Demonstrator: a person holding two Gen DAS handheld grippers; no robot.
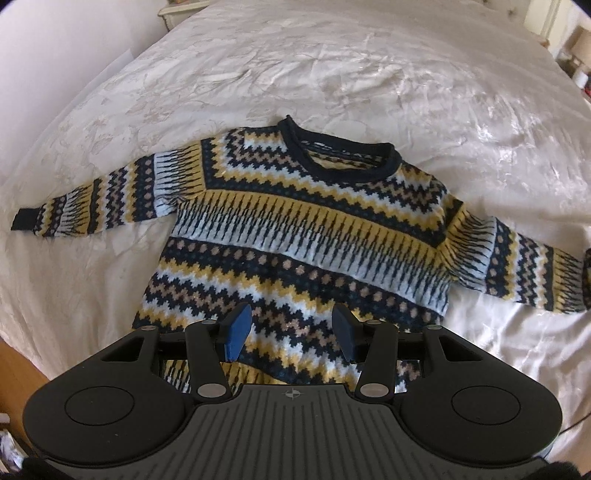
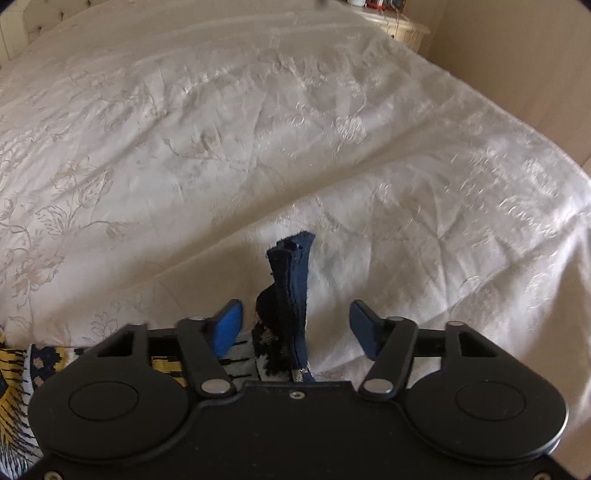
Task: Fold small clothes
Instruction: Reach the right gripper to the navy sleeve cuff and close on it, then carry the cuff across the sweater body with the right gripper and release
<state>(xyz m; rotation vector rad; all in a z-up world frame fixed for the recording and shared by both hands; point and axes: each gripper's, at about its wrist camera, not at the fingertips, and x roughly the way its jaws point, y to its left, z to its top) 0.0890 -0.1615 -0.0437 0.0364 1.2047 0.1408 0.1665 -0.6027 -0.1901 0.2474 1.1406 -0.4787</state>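
A knitted sweater (image 1: pixel 295 229) in navy, yellow, white and tan zigzag bands lies flat, face up, on the bed, collar away from me and both sleeves spread out. My left gripper (image 1: pixel 291 328) is open and empty, hovering over the sweater's lower hem. In the right wrist view, the navy cuff (image 2: pixel 291 291) of the sweater's right sleeve sticks up between the fingers of my right gripper (image 2: pixel 295 325), which is open; neither pad touches the cuff. Part of the patterned sleeve (image 2: pixel 22 391) shows at the lower left of that view.
The white embroidered bedspread (image 1: pixel 332 66) covers the whole bed. A wooden floor edge (image 1: pixel 18 365) shows at the lower left. A pale bedside table (image 2: pixel 399 22) with small items stands past the far corner, next to a beige wall (image 2: pixel 517 55).
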